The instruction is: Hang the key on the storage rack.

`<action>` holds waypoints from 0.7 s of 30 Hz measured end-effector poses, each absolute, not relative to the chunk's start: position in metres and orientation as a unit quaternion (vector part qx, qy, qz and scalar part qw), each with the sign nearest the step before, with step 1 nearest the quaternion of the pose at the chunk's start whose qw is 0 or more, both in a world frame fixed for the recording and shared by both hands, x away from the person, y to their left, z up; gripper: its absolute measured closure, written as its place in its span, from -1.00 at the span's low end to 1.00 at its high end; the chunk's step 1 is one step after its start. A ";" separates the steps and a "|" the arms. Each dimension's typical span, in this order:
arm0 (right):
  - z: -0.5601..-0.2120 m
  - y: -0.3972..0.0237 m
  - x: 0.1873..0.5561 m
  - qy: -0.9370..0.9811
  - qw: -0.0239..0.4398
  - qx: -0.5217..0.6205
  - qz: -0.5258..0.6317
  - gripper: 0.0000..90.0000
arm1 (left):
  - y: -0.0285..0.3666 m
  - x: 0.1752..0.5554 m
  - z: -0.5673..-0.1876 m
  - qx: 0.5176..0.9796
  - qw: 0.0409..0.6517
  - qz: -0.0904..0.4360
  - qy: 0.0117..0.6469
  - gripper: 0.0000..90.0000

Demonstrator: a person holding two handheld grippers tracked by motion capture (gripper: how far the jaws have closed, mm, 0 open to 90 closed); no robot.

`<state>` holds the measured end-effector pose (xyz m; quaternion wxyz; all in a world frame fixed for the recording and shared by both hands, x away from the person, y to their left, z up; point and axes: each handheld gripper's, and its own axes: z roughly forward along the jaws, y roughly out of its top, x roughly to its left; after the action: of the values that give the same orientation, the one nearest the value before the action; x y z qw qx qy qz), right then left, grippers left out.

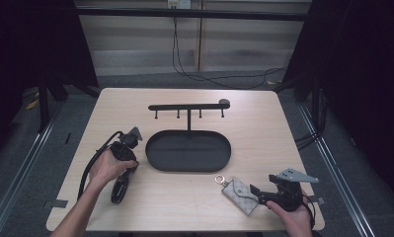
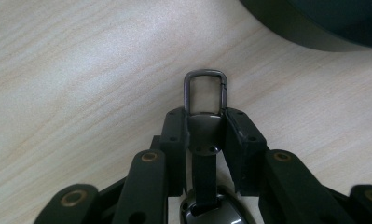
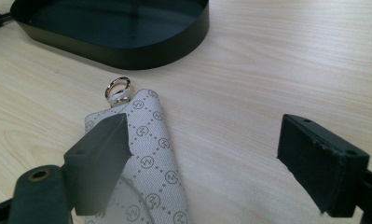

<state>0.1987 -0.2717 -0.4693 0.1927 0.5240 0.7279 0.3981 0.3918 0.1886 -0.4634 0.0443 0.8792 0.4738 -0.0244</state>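
A dark keychain with a black strap lies on the table, its gunmetal clasp (image 2: 205,91) poking out past my left gripper (image 2: 205,122). That gripper is shut on the metal piece just below the clasp. From above, the left gripper (image 1: 128,165) sits left of the black oval tray (image 1: 157,165), and the keychain's other end (image 1: 119,190) trails toward the table's front. A grey patterned pouch (image 3: 152,154) with a silver ring (image 3: 117,88) lies at the front right. My right gripper (image 3: 207,158) stands open, its left finger over the pouch (image 1: 240,195) and its right finger clear of it.
A black bar with several hooks (image 1: 188,106) rises on a post from the tray's far rim. The table's front edge (image 1: 184,230) runs close behind both hands. Bare wood lies between the tray and the pouch.
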 end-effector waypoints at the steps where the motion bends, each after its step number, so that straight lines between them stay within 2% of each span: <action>1: -0.469 -0.272 0.199 0.728 0.193 0.524 0.398 -0.63 | 0.189 0.392 -0.463 0.879 0.047 -0.025 0.475 0.57; 6: -0.469 -0.272 0.199 0.728 0.193 0.524 0.398 -0.63 | 0.195 0.390 -0.452 0.875 0.066 -0.033 0.479 0.57; 21: -0.469 -0.272 0.199 0.726 0.192 0.526 0.398 -0.63 | 0.200 0.374 -0.415 0.882 0.119 -0.013 0.456 0.57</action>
<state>0.1989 -0.2719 -0.4694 0.1923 0.5265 0.7261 0.3983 0.3741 0.2005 -0.4150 0.1188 0.8817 0.4563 -0.0132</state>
